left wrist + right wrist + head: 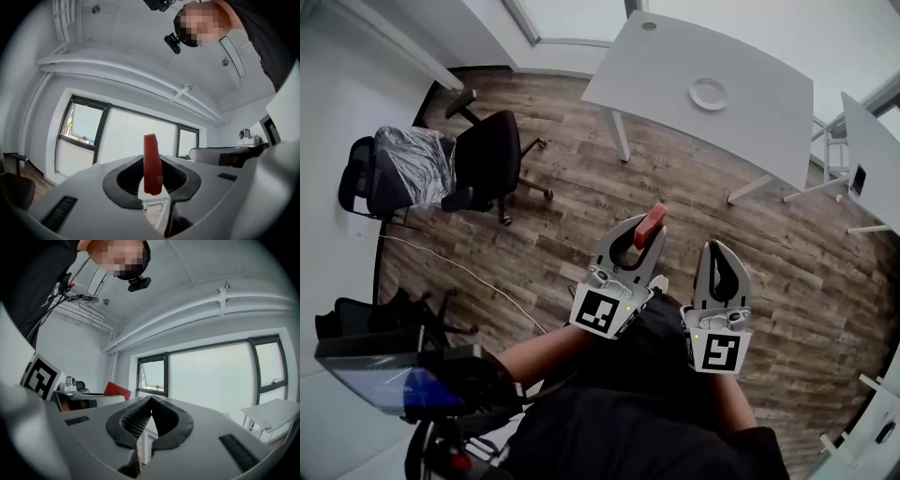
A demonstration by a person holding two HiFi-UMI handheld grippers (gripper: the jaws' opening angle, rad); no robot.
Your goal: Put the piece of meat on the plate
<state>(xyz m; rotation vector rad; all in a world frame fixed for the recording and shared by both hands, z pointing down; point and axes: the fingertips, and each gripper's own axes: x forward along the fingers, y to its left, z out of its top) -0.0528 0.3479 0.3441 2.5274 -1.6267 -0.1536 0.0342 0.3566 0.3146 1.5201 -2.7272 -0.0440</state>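
A red piece of meat (651, 225) sticks up from the tips of my left gripper (645, 234), which is shut on it. In the left gripper view the meat (152, 164) stands on edge between the jaws. My right gripper (718, 253) is shut with nothing in it, and it hangs level beside the left one over the wooden floor. In the right gripper view its jaws (150, 411) meet at the tips, and the meat (117, 390) shows at the left. A white plate (709, 93) lies on the white table (750, 112), well ahead of both grippers.
A black office chair (492, 155) and a second chair with a silver cover (412, 164) stand at the left. Another white table (877, 159) is at the right edge. A tripod with a screen (403, 375) is near left. Wooden floor (581, 216) lies between me and the table.
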